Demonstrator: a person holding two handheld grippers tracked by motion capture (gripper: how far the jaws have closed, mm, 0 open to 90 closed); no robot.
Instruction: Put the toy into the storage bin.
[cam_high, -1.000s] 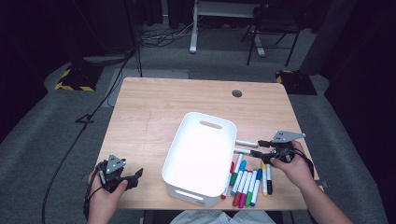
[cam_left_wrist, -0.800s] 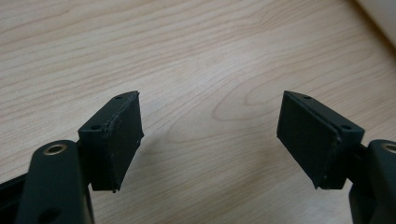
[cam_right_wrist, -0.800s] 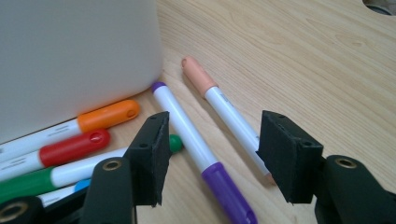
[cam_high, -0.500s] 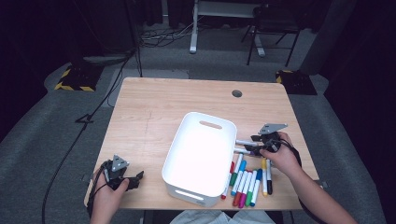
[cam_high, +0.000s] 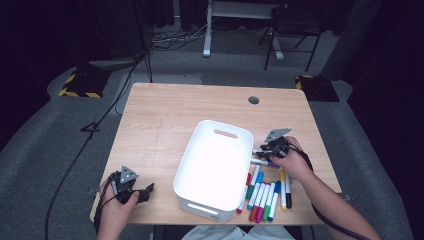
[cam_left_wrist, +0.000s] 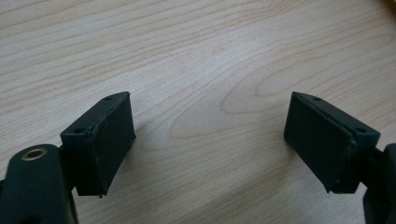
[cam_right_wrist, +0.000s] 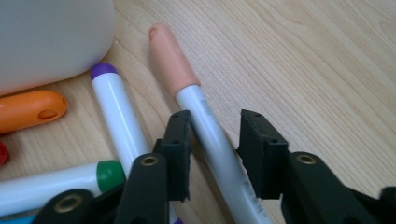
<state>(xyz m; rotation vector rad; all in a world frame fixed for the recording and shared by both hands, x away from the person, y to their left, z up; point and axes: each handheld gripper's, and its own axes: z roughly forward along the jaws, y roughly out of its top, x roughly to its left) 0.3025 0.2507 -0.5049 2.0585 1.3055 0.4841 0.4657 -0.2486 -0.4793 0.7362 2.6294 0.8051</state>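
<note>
**At centre right of the high view: jaws closing round a peach-capped marker**

In the lower middle of the right gripper view, right gripper (cam_right_wrist: 215, 154) straddling the white barrel of a peach-capped marker (cam_right_wrist: 210, 126). Jaws just closing, a thin gap seemingly left on each side, so not yet pinching. Marker flat on the wooden table (cam_high: 175, 110), cap slanting to the upper left, just beside a purple-capped marker (cam_right_wrist: 116, 112) and near the corner of the white bin (cam_high: 225, 124).

Probably light, stiff and smooth: a round plastic barrel, likely to roll or swivel if caught near one end. Best taken across the barrel near its middle, pads square to it, clear of the neighbour.

At lower left of the high view, left gripper (cam_high: 145, 190) low over bare wood, spread wide after just opening, nothing between its pads (cam_left_wrist: 112, 140).
</note>
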